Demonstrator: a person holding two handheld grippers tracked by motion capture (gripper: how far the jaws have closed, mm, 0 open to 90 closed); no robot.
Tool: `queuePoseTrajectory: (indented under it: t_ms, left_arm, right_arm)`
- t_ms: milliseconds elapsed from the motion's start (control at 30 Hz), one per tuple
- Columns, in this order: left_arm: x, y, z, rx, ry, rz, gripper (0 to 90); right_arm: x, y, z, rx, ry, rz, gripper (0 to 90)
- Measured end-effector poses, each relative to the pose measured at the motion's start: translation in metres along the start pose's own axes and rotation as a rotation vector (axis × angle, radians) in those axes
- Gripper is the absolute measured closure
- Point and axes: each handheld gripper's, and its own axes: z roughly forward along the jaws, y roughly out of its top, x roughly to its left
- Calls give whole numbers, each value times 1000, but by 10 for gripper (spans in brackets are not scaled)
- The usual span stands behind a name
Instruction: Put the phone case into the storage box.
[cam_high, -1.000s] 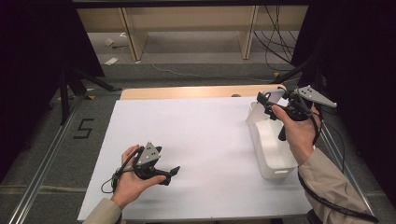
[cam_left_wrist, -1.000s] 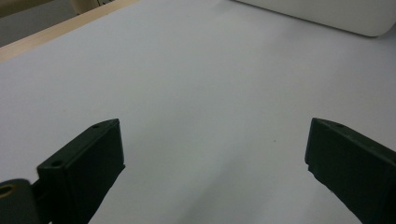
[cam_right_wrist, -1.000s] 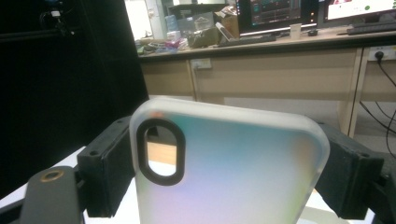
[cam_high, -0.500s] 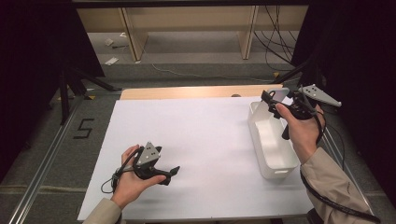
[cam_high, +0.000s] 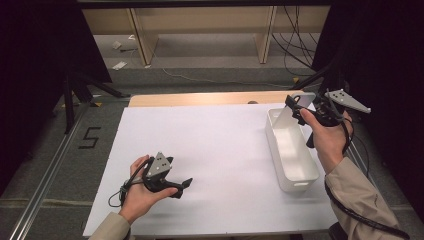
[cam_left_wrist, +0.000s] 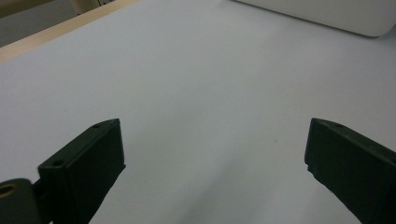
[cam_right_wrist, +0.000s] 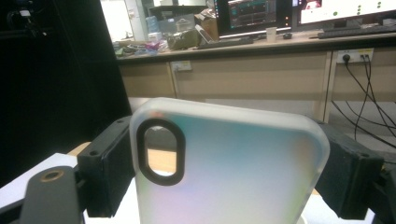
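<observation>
Frosted translucent plastic, rectangular with rounded corners and a black-rimmed oval camera cut-out: a phone case (cam_right_wrist: 229, 168), standing upright between the two black jaws of the right gripper (cam_right_wrist: 229, 172), which press on its two long edges, one jaw on each side, so the jaws stand wide apart yet clamped on the case. In the high view the same phone case (cam_high: 286, 112) is held in the air by the right gripper (cam_high: 296, 106) above the far end of a white, oblong plastic bin (cam_high: 300, 175), which stands lengthwise at the right side of the table; the case is clear of the bin's rim. The right hand (cam_high: 327, 137), in a beige sleeve, grasps the gripper's body, with the grey three-cornered plate on top. The table is covered by a white, flat sheet (cam_high: 220, 150), with a strip of pale wood (cam_high: 200, 98) showing along the far edge. The left gripper (cam_high: 186, 184) rests low over the near left part of the sheet, gripped by the left hand (cam_high: 140, 192); in the left gripper view its jaws gape wide with nothing between them, bare white sheet (cam_left_wrist: 210, 102) beneath, and a corner of the white bin (cam_left_wrist: 336, 14) at the top edge. The left gripper lies well apart from the phone case.
</observation>
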Motion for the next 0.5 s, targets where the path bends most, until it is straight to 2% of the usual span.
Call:
queuePoseTrajectory:
  t_ms: [500]
  left_arm:
    - [0, 0, 0, -2, -3, -2, 41]
  right_arm:
    - [-6, -1, 1, 14, -27, -7, 179]
